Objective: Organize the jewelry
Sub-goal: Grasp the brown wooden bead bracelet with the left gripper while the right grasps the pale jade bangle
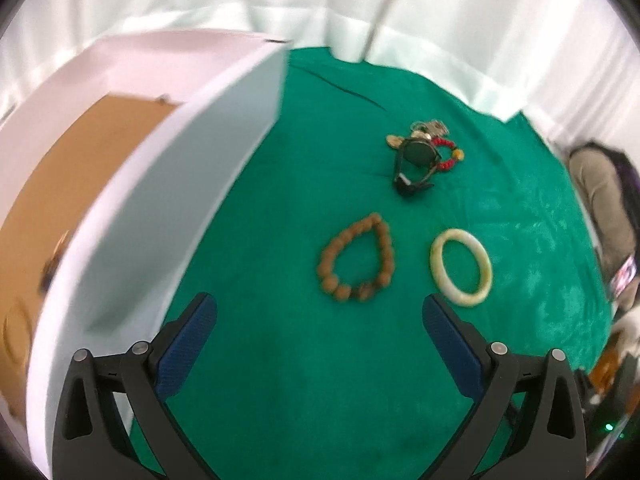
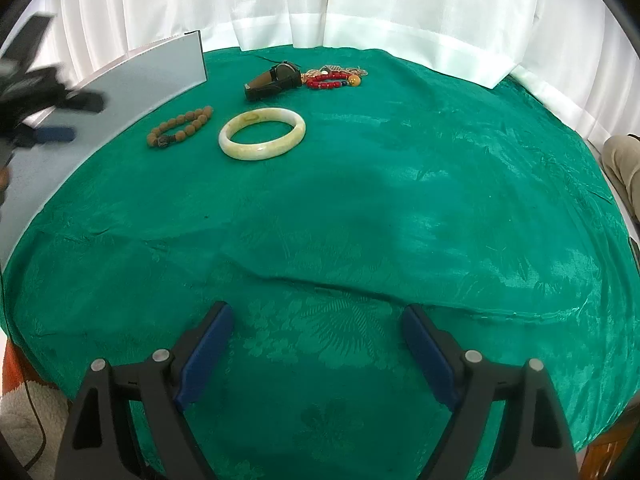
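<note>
On the green cloth lie a brown bead bracelet (image 1: pixel 356 258), a pale jade bangle (image 1: pixel 461 267), a dark watch (image 1: pixel 414 162) and a red bead bracelet (image 1: pixel 446 154) with gold pieces behind it. A white box (image 1: pixel 160 168) with a brown floor stands at the left. My left gripper (image 1: pixel 320 320) is open and empty, just short of the brown bracelet. From the right wrist view the bracelet (image 2: pixel 180 127), bangle (image 2: pixel 262 133), watch (image 2: pixel 274 79) and red beads (image 2: pixel 330 79) lie far ahead. My right gripper (image 2: pixel 318 338) is open and empty over bare cloth. The left gripper (image 2: pixel 44 100) shows blurred at the left.
The box wall (image 2: pixel 160 68) runs along the cloth's left side. White curtains (image 2: pixel 360 8) hang behind the table. A fold in the cloth (image 2: pixel 360 286) crosses ahead of the right gripper. A seated person's leg (image 2: pixel 624 160) is at the right edge.
</note>
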`<state>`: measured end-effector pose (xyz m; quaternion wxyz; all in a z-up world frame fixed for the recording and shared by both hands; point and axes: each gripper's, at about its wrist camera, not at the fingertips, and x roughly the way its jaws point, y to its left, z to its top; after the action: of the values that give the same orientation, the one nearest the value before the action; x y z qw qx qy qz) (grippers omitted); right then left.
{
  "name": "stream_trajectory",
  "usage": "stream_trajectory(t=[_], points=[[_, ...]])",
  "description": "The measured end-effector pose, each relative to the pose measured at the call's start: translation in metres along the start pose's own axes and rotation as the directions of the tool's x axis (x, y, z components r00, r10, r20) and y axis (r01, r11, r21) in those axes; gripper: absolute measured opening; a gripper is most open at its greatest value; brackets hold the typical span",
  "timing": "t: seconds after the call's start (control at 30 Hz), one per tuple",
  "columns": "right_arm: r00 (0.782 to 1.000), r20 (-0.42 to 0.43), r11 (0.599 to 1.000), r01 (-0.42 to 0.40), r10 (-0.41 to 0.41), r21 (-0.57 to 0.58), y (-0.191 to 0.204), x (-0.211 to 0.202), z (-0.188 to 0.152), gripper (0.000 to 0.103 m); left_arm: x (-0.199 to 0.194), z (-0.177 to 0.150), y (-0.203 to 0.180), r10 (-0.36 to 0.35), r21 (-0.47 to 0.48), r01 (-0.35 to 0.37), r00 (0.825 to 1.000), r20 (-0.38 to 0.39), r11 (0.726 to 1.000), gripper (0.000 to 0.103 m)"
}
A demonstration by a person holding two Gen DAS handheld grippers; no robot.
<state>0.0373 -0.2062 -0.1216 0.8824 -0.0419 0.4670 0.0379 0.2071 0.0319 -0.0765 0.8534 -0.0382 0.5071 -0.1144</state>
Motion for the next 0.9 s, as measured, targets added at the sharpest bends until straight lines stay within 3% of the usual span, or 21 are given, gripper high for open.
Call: stream_trajectory(t=[0.13,0.27,0.33,0.4,0.43,0.5,0.67,0.8,0.9], points=[[1.0,0.0,1.0,0.002,-0.002,0.001,0.0,0.0,0.0,0.089,0.037,0.009,-0.009,0.126,0.068,-0.124,0.992,-0.025,0.99,0.096],[1.0,0.006,1.0,-0.002,0.002,-0.003,0.0,0.0,-0.001,0.089,0.064,0.004,-0.012,0.183,0.113,-0.175,0.981,-0.064,0.978,0.087],[1.0,0.008,1.0,-0.004,0.004,-0.003,-0.001,-0.001,-0.002,0.089,0.063,0.0,-0.013,0.185,0.12,-0.18,0.982,-0.035,0.976,0.082],[1.0,0.009,1.0,-0.006,0.006,-0.004,-0.001,-0.001,-0.003,0.089,0.06,-0.002,-0.015,0.157,0.131,-0.152,0.987,-0.031,0.98,0.06],[1.0,0.01,1.0,-0.007,0.007,-0.005,-0.001,-0.001,-0.003,0.089,0.057,-0.003,-0.018,0.133,0.143,-0.127,0.991,-0.032,0.981,0.035],[1.0,0.01,1.0,-0.01,0.01,-0.007,-0.001,-0.002,-0.003,0.089,0.053,-0.006,-0.024,0.125,0.184,-0.116,0.991,-0.04,0.976,0.009],[1.0,-0.002,1.0,-0.014,0.014,-0.009,-0.001,-0.001,0.0,0.089,0.022,-0.016,-0.009,-0.066,0.069,0.067,0.998,-0.024,0.995,0.01],[0.996,-0.057,0.998,-0.063,0.062,-0.017,-0.004,-0.001,0.008,0.089,-0.013,-0.024,0.004,-0.178,-0.014,0.178,0.984,0.023,0.984,0.01],[0.992,-0.023,0.992,-0.123,0.123,0.0,-0.005,-0.015,0.029,0.089,-0.035,-0.028,0.003,-0.224,-0.041,0.227,0.972,0.065,0.973,0.01]])
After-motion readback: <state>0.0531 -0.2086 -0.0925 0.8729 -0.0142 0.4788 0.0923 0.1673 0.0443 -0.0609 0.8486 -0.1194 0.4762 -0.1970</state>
